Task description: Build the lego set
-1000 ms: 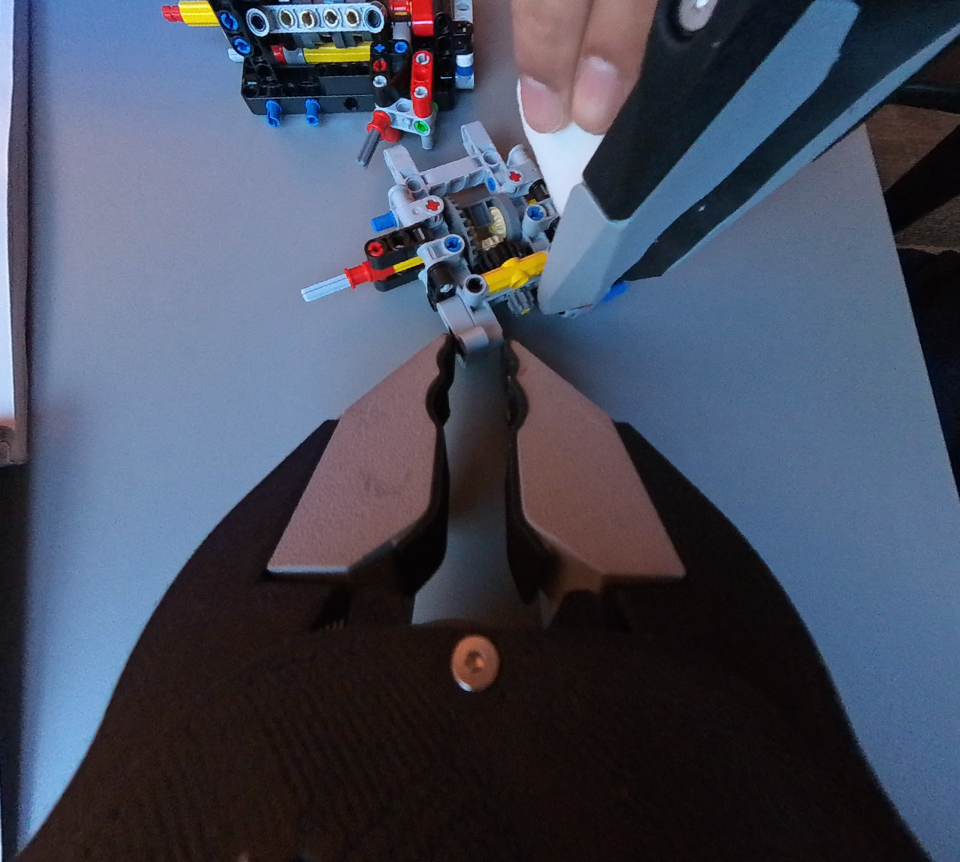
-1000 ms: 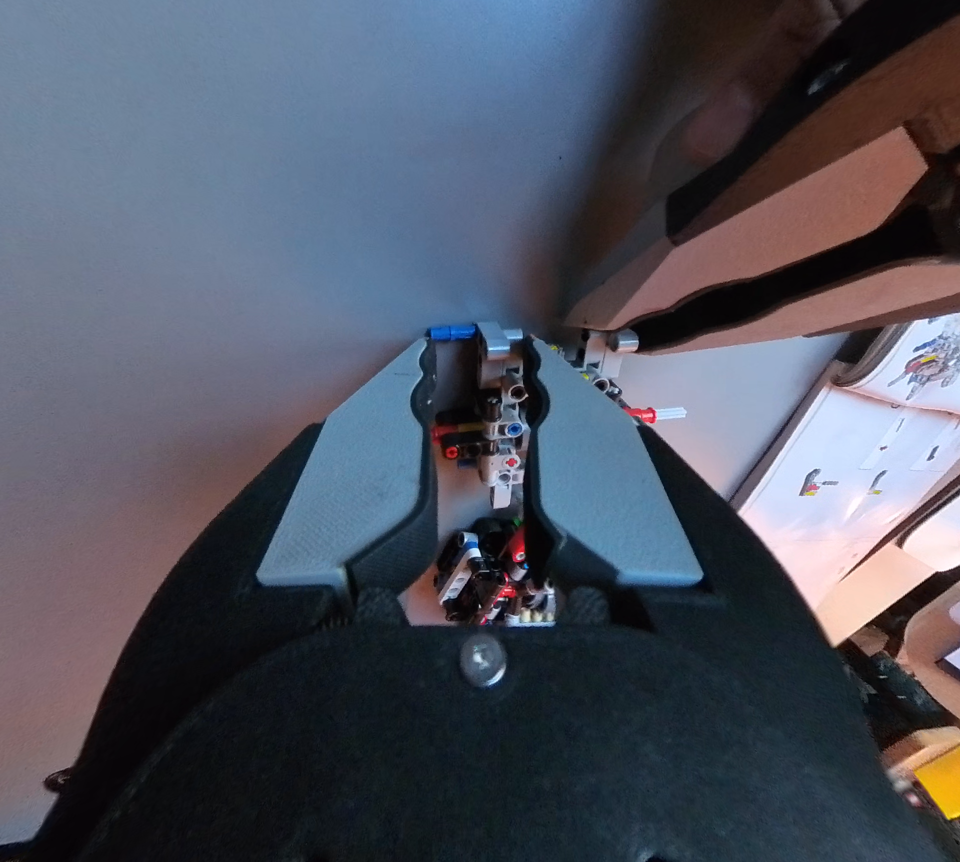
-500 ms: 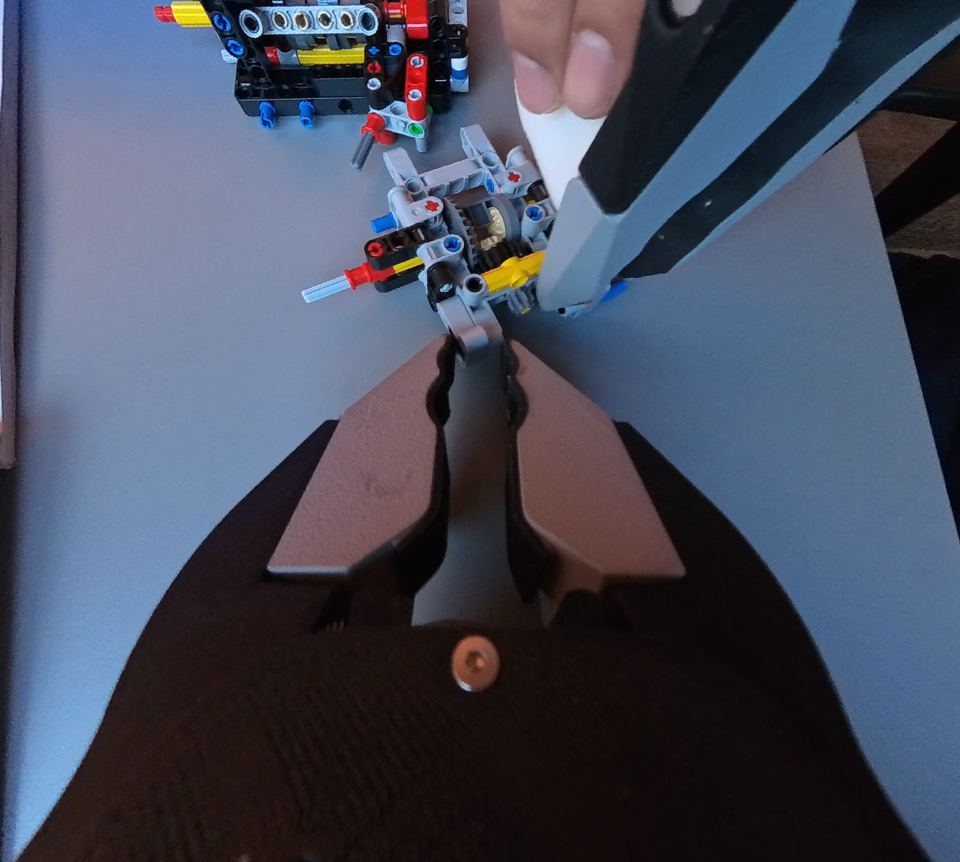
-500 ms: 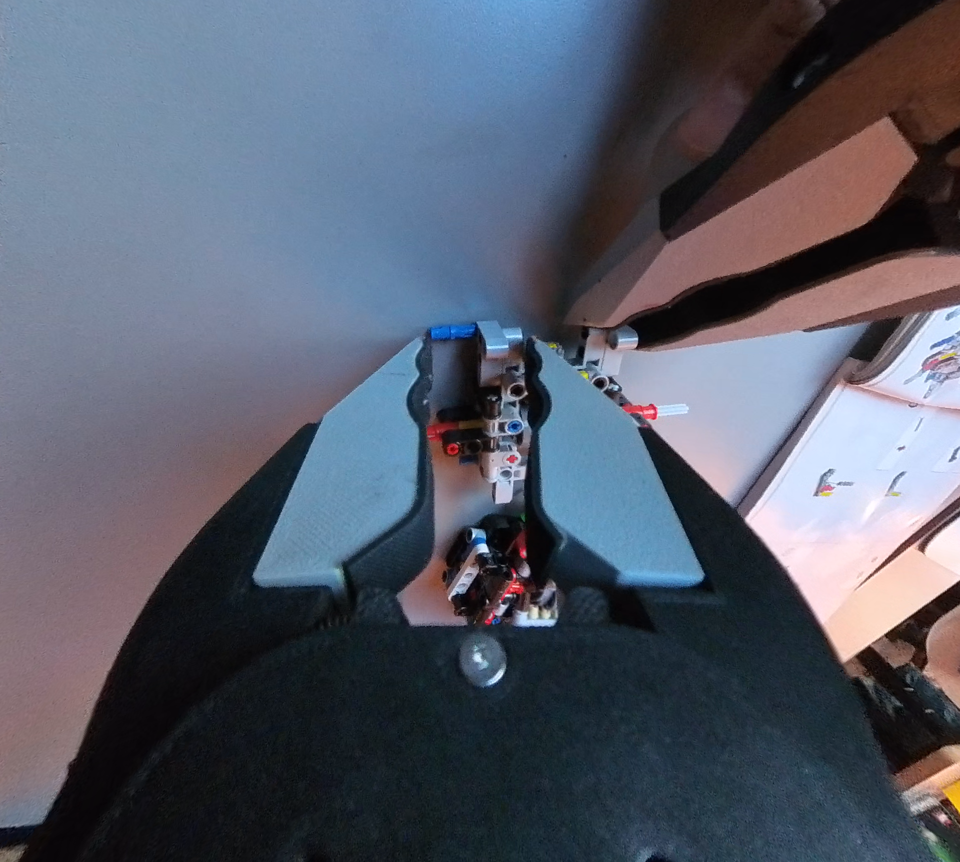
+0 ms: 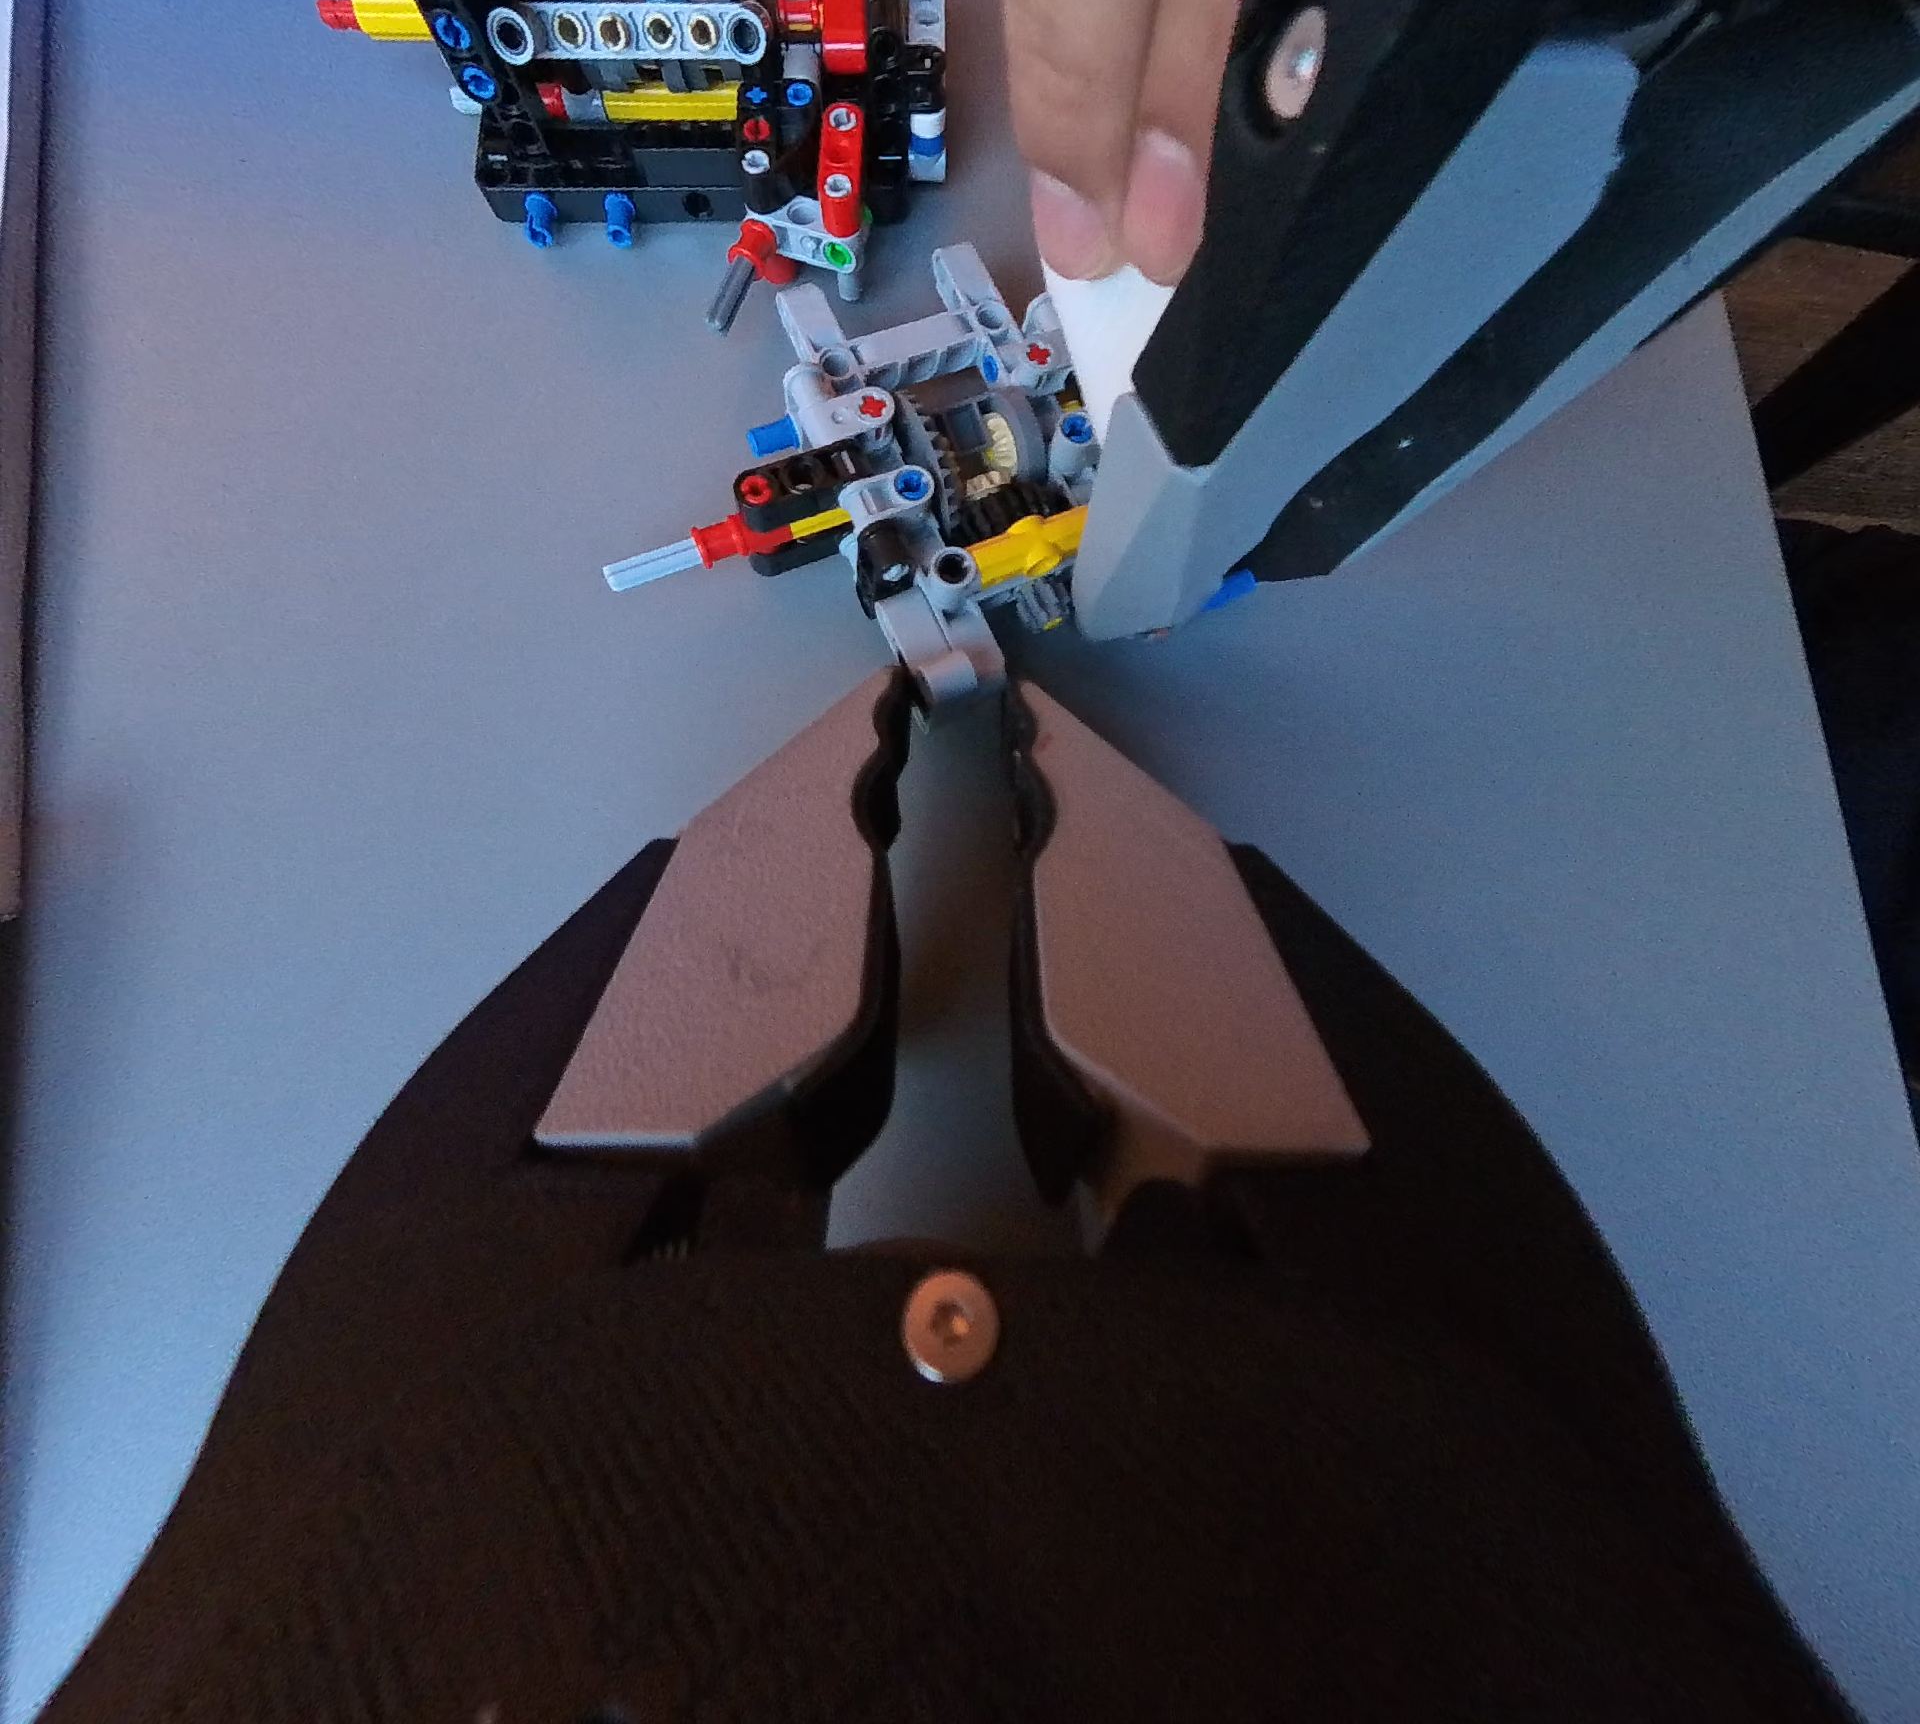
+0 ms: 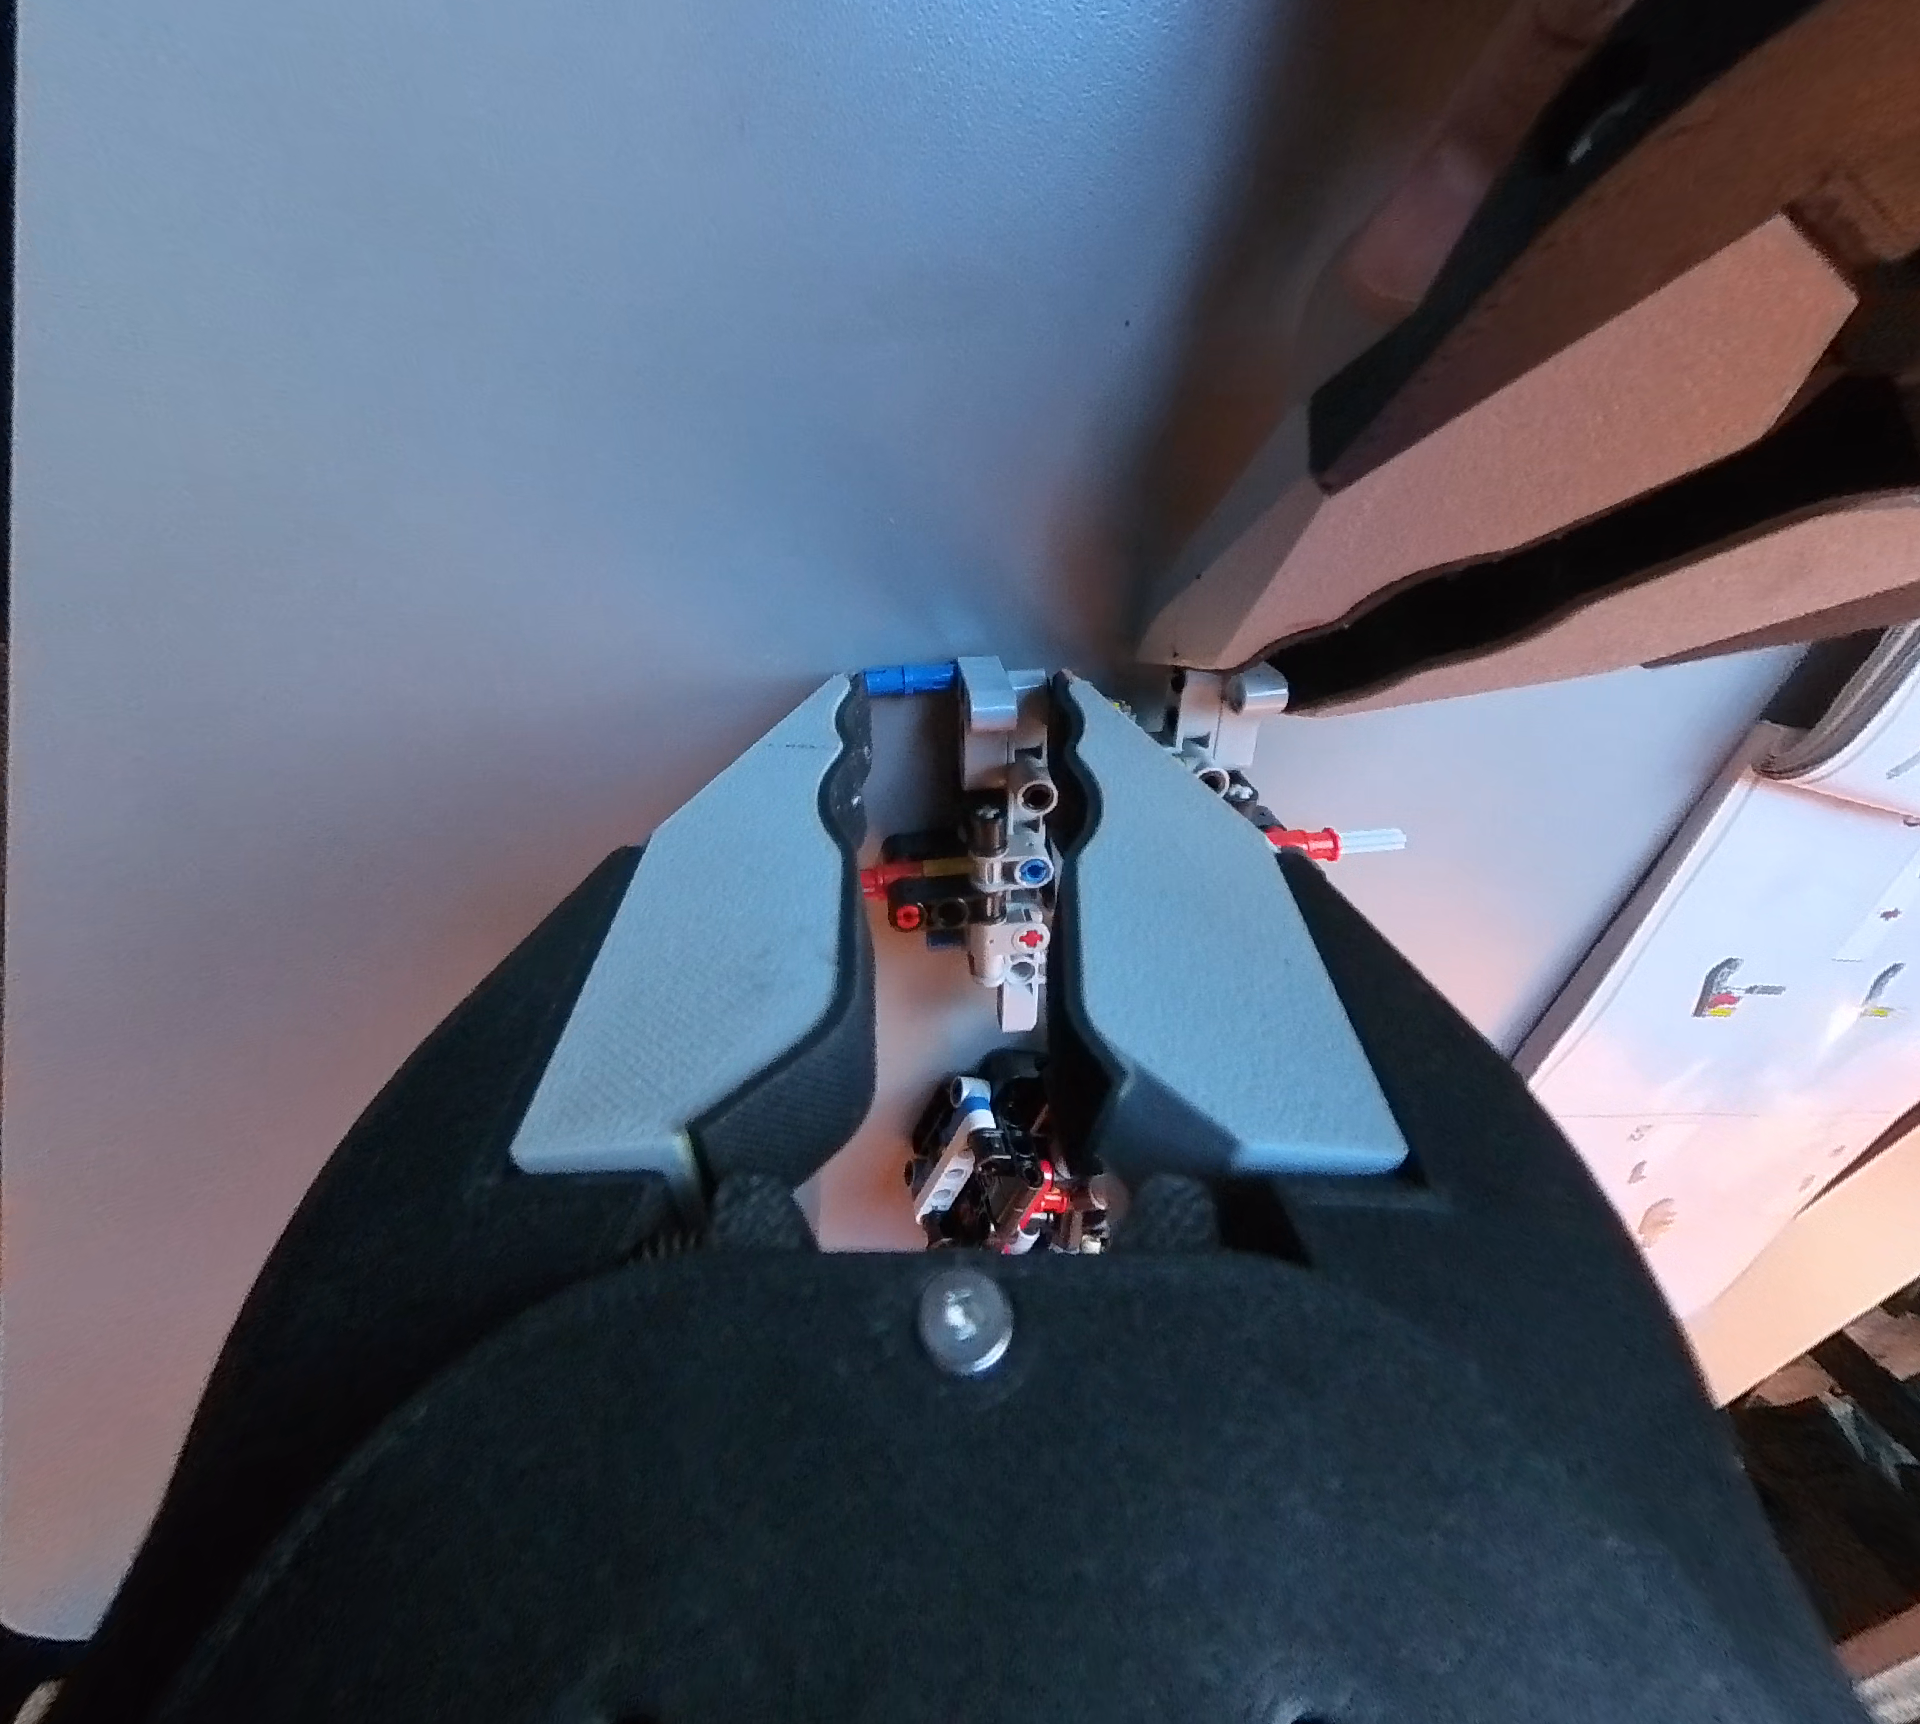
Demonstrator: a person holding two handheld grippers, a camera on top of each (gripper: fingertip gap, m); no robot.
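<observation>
The left claw (image 5: 961, 703) pinches the grey lug (image 5: 940, 651) at the near end of a small gear assembly (image 5: 935, 469) of building-toy parts, which sits on the grey worktop (image 5: 312, 635). The right claw (image 6: 954, 698) straddles the assembly's far side with a grey frame piece (image 6: 992, 708) and blue pin (image 6: 909, 679) between its fingers; whether its pads press cannot be told. Beyond stands a larger black, red and yellow brick assembly (image 5: 665, 33), and printed sheets (image 6: 1714, 999) lie off the worktop's edge.

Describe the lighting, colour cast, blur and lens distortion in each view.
Left wrist view: sharp on the small brick assembly and bigger brick build; cool blue-grey table, warm brownish tint on the left gripper fingers; the hand looks soft. Right wrist view: table grades from blue to orange-pink at the edges, dark shadow beside the left gripper; fisheye bends the edges.
</observation>
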